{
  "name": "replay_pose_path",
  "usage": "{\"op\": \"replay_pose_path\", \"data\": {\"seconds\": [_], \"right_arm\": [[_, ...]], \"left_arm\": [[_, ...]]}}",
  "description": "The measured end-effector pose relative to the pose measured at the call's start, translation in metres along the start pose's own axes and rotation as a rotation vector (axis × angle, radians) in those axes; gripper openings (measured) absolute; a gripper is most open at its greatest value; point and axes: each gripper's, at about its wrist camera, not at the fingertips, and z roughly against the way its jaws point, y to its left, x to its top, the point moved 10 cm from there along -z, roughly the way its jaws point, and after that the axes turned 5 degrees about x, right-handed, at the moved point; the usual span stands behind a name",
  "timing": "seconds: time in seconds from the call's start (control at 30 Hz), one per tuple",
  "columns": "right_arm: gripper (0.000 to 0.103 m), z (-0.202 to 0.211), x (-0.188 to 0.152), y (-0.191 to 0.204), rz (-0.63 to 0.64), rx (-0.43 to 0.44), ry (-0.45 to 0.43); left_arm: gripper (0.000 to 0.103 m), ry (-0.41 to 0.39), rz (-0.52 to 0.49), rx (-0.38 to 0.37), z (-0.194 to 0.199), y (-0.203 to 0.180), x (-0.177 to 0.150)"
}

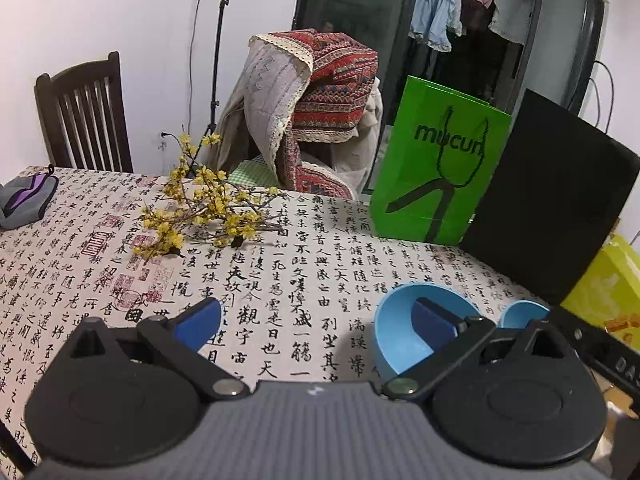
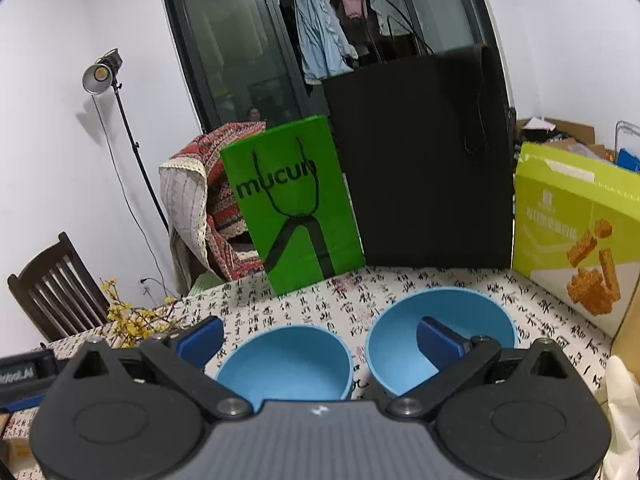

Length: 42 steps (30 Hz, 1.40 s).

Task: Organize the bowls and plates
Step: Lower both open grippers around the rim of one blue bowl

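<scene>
- Two blue bowls sit side by side, just apart, on the calligraphy-print tabletop, in front of the green bag and black bag.
- Right gripper: fingers spread wide, holding nothing. One finger appears to be over or inside the right bowl; the left bowl lies between the fingers.
- Left gripper: fingers also apart and empty. One finger appears to overlap the nearer bowl.
- Judged step: grasp one bowl by its rim for nesting into the other.
- To do well: straddle the wall with one finger inside and one outside, then close squarely.
- Lift clear before moving over the neighbour; keep level to avoid knocking it.
- No plates visible in either view.
</scene>
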Motion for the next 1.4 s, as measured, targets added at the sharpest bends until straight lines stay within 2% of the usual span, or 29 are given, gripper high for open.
{"op": "replay_pose_path", "data": {"seconds": [0.2,0.27,0.37,0.5,0.67,0.83,0.93,1.27,1.4], "right_arm": [[0.092,-0.007,-0.02,-0.006,-0.01,0.039,0.058],[0.087,-0.008,-0.022,-0.005,-0.011,0.054,0.062],[0.085,-0.011,-0.025,0.002,-0.001,0.098,0.066],[0.068,-0.021,-0.033,0.002,-0.002,0.095,0.111],[0.059,-0.032,-0.04,-0.003,-0.024,0.081,0.145],[0.056,-0.041,-0.047,-0.008,-0.04,0.054,0.176],[0.051,-0.045,-0.051,-0.007,-0.042,0.055,0.19],[0.045,-0.057,-0.061,-0.003,-0.028,0.028,0.214],[0.036,-0.064,-0.065,-0.001,-0.043,0.025,0.218]], "left_arm": [[0.103,0.058,0.057,0.014,-0.017,0.0,-0.004],[0.103,0.057,0.057,0.023,-0.021,-0.001,-0.004],[0.103,0.074,0.055,0.016,-0.029,-0.005,-0.006],[0.103,0.112,0.07,0.029,-0.044,-0.007,-0.014],[0.103,0.133,0.051,0.036,-0.06,-0.013,-0.021],[0.103,0.131,-0.026,0.047,-0.071,-0.026,-0.025],[0.103,0.149,-0.062,0.036,-0.077,-0.032,-0.029],[0.103,0.167,-0.068,0.055,-0.095,-0.033,-0.038],[0.103,0.149,-0.088,0.055,-0.099,-0.036,-0.04]]}}
